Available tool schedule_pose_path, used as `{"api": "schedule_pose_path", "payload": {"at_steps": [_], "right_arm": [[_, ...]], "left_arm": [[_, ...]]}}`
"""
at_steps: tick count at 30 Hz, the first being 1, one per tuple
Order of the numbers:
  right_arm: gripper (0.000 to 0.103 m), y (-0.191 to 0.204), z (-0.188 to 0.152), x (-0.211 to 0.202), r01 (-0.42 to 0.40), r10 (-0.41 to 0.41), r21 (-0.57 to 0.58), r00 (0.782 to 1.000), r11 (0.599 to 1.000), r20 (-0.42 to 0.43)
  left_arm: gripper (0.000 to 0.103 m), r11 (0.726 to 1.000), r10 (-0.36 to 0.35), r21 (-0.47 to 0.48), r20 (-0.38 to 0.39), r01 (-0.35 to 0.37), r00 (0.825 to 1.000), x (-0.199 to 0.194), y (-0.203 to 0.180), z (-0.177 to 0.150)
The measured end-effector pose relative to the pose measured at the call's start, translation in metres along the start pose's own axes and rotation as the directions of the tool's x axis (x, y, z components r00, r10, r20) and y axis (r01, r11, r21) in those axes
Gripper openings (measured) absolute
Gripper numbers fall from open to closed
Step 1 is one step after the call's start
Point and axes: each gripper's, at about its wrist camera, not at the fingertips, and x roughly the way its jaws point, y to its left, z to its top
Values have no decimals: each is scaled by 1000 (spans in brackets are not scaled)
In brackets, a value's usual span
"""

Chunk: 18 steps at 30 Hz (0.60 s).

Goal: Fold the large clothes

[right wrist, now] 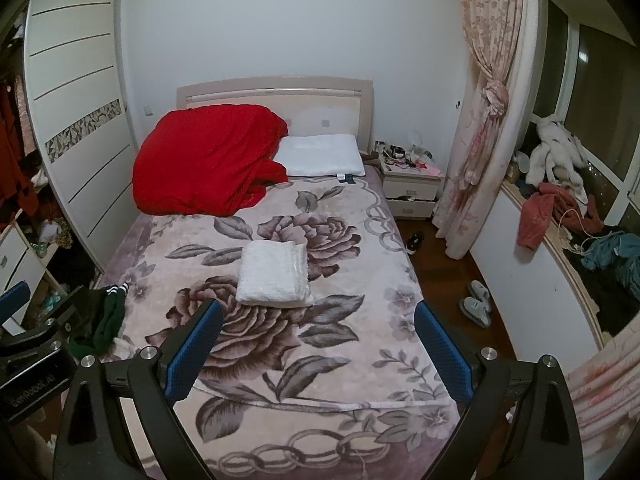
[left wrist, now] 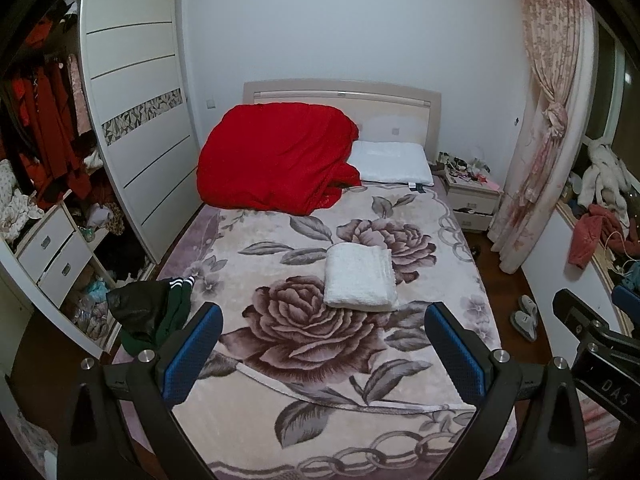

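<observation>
While both pairs of blue-padded fingers are spread wide with nothing held, the left gripper (left wrist: 322,350) and right gripper (right wrist: 318,346) are poised side by side above the foot of the bed (right wrist: 248,432). A folded white garment (left wrist: 360,278) is seen lying flat mid-bed on the floral blanket (left wrist: 304,412), well apart from both; a dark green and black garment (left wrist: 150,312) is heaped at the bed's left edge. A red duvet (left wrist: 276,156) and white pillow (left wrist: 394,162) are piled at the headboard.
</observation>
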Motion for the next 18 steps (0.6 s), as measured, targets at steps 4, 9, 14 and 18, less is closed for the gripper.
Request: {"api": "schedule_pose_path", "payload": {"at_steps": [4, 9, 14, 18], "right_arm": [[98, 2, 4, 2, -3, 3, -4, 1000, 1000, 0], [98, 3, 6, 0, -5, 5, -4, 1000, 1000, 1], [99, 5, 3, -3, -2, 3, -11, 1000, 1000, 11], [99, 6, 4, -4, -5, 6, -15, 1000, 1000, 19]], "left_arm": [[103, 1000, -2, 1, 0, 2, 1000, -1, 0, 0], [103, 1000, -2, 0, 2, 2, 1000, -2, 1, 0], [103, 1000, -1, 0, 5, 1, 1000, -3, 2, 1], [103, 1000, 0, 2, 5, 0, 1000, -3, 2, 0]]}}
